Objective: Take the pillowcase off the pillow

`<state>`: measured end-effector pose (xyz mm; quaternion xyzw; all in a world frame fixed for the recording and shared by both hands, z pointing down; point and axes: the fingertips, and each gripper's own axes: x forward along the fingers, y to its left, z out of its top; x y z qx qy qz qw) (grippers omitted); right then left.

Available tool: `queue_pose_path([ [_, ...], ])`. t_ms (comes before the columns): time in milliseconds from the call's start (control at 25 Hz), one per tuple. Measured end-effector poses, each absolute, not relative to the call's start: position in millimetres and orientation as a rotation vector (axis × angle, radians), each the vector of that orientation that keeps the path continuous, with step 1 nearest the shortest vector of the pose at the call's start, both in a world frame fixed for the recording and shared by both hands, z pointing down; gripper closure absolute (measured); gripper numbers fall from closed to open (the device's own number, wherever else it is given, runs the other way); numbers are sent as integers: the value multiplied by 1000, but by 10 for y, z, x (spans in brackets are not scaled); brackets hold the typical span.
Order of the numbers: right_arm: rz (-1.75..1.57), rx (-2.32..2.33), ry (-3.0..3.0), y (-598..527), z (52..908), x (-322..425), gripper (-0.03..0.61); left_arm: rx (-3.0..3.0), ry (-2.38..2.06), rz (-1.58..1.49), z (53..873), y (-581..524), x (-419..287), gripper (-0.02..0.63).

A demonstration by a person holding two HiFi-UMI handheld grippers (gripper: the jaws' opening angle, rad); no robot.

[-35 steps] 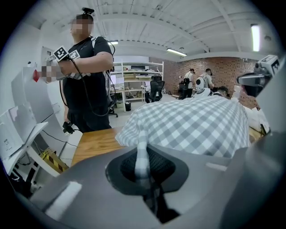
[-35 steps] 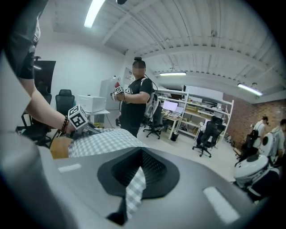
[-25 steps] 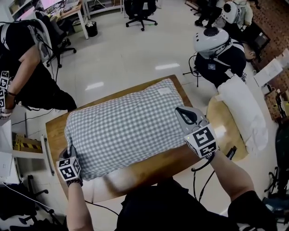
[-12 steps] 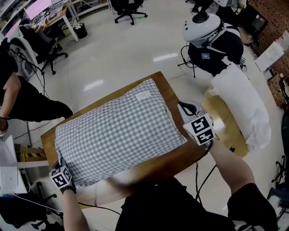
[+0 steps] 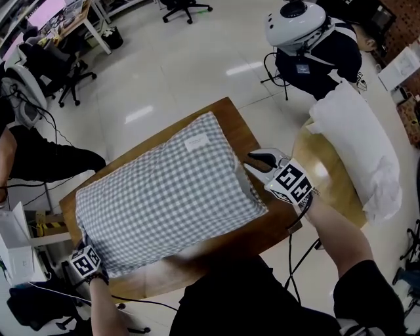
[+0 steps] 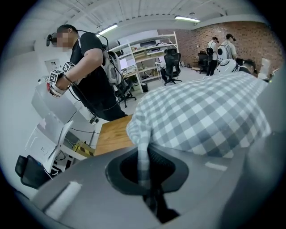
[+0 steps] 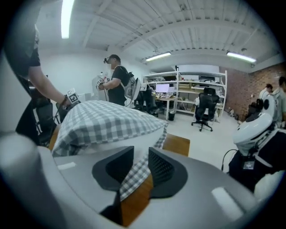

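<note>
A pillow in a grey-and-white checked pillowcase (image 5: 164,190) lies across the wooden table (image 5: 216,244). My left gripper (image 5: 83,241) is at the pillow's near left corner, shut on a pinch of the checked cloth (image 6: 142,156) that runs down between its pads. My right gripper (image 5: 247,165) is at the pillow's right end, where the case's open edge lies. Its jaws are opening, and a flap of the pillowcase (image 7: 134,175) hangs loose in the gap between the pads. White pillow (image 7: 134,139) shows under the cloth there.
A second, bare white pillow (image 5: 357,151) lies on another wooden table (image 5: 321,177) to the right. A person in a white helmet (image 5: 295,20) stands beyond it, and another person (image 5: 26,154) at the far left. Office chairs and desks stand on the floor behind.
My right gripper has slid off the pillow's top to its right edge, and its jaws have parted there. The left gripper still grips the near left corner.
</note>
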<state>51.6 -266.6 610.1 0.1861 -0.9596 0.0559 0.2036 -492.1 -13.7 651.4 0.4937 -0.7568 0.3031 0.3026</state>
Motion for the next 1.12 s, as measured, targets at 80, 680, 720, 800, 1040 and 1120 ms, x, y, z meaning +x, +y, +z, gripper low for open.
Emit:
queue_pose_path([
  [80,190,405,-2693,-2601,6130,460,403,1297,-2006,810,6508,-149,-4942,603],
  [680,91,-107,-2518,-2308,6541,47,48,1244,-2000,847,6519,-210,-4983,603],
  [720,75,-121,-2513,-2303,6556,7,48,1245,-1999,848,6519,-214,-4981,603],
  [800,51,-138,-2507,-2298,6579,-60,48,1248,-1998,848,6513,-222,-4970,603],
  [1040,10,-131,-2497,-2311,6774,-241,51,1247,-1988,866,6532,-226,-4978,603],
  [1120,4,-127,-2502,-2316,6842,-292,51,1250,-1983,872,6544,-243,-4979,603],
])
